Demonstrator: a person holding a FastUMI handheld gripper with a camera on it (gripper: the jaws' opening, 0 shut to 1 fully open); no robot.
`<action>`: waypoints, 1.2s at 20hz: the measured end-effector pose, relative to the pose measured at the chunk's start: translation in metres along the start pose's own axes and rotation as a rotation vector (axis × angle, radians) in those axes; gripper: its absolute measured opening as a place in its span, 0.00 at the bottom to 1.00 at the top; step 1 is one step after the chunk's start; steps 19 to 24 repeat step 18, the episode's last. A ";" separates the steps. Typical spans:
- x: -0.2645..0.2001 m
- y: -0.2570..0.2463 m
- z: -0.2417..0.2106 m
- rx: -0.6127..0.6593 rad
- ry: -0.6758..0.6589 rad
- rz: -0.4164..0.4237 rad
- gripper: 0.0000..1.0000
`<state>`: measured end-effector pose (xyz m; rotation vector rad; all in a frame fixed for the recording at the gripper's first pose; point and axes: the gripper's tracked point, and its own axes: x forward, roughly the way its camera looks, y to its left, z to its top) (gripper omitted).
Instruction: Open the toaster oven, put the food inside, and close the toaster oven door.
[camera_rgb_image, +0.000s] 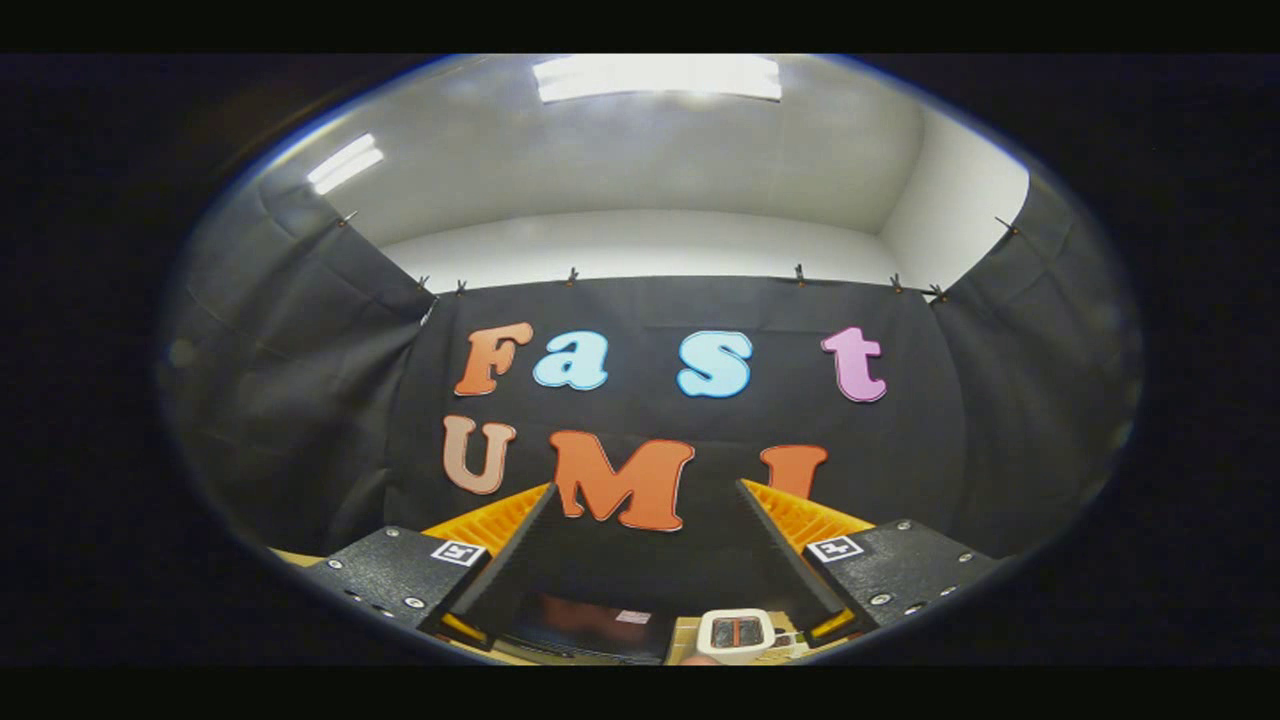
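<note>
Fingers (645, 490): spread wide, holding nothing, raised toward the booth wall.
Markers (458, 552): square black-and-white tags on both finger blocks; no readable writing.
Toaster oven (590, 625): dark, low between the fingers, on the worktop (684, 640).
White object (736, 634): beside it, unidentifiable.

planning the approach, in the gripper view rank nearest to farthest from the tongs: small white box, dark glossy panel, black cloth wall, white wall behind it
Tongs open, empty.
1. small white box, dark glossy panel, low between the fingers: too close to call
2. black cloth wall, ahead beyond the fingertips
3. white wall, above and behind the cloth
</note>
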<state>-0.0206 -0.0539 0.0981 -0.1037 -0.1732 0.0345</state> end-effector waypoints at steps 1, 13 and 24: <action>0.000 -0.002 -0.002 0.004 -0.001 -0.005 1.00; 0.004 0.005 -0.015 -0.008 -0.003 -0.009 1.00; 0.007 0.010 -0.017 0.000 -0.001 0.003 1.00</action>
